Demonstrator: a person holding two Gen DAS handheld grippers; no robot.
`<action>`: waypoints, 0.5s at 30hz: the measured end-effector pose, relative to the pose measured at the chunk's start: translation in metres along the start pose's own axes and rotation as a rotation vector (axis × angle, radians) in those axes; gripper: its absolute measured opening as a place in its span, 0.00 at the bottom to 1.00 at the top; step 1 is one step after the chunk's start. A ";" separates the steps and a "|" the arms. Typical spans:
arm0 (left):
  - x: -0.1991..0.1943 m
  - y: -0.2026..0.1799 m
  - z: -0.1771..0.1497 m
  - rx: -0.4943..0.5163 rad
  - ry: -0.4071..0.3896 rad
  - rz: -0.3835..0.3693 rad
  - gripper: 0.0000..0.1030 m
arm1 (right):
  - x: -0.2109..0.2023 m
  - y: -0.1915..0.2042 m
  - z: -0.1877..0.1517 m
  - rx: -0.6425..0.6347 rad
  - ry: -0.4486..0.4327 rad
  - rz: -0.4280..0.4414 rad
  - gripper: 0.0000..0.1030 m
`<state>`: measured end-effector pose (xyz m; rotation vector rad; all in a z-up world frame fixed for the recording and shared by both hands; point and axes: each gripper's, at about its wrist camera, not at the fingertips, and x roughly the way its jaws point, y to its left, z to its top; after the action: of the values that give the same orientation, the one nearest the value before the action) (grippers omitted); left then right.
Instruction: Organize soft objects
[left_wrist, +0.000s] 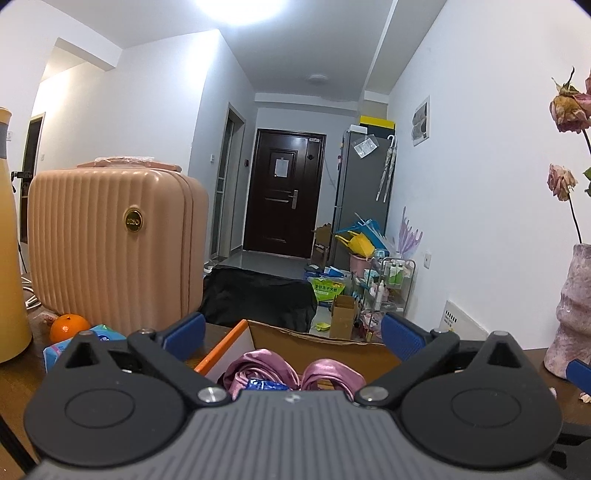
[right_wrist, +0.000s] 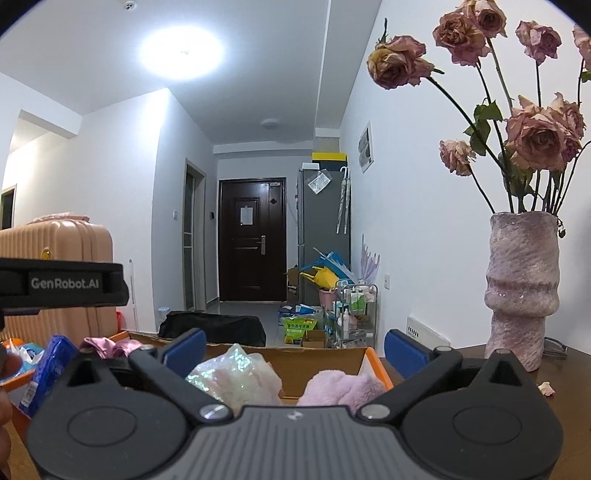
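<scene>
Both grippers, left (left_wrist: 291, 334) and right (right_wrist: 293, 347), hover with fingers spread wide, empty. Satin (left_wrist: 258, 369), towel (right_wrist: 343, 387) sit in the box (right_wrist: 317, 360); I'd drop straight down, pinch mid-fabric.

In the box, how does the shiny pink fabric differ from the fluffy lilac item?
The satin fabric is glossy, deeper pink and twisted into folds at the cardboard box's left end. The lilac plush is matte, paler, fuzzy and lumped at the right end. Both lie inside the box, ungripped.
</scene>
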<state>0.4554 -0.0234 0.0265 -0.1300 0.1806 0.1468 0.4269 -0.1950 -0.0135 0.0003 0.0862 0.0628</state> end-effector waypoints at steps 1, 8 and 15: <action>-0.001 0.000 0.001 -0.001 -0.003 0.001 1.00 | -0.001 0.000 0.000 0.001 -0.004 -0.002 1.00; -0.019 0.003 0.001 0.013 -0.026 -0.007 1.00 | -0.017 -0.002 0.000 0.005 -0.040 -0.020 1.00; -0.045 0.008 -0.003 0.041 -0.035 -0.020 1.00 | -0.042 -0.006 -0.001 -0.006 -0.068 -0.038 1.00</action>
<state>0.4100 -0.0222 0.0309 -0.0880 0.1471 0.1253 0.3859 -0.2037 -0.0106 -0.0053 0.0176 0.0246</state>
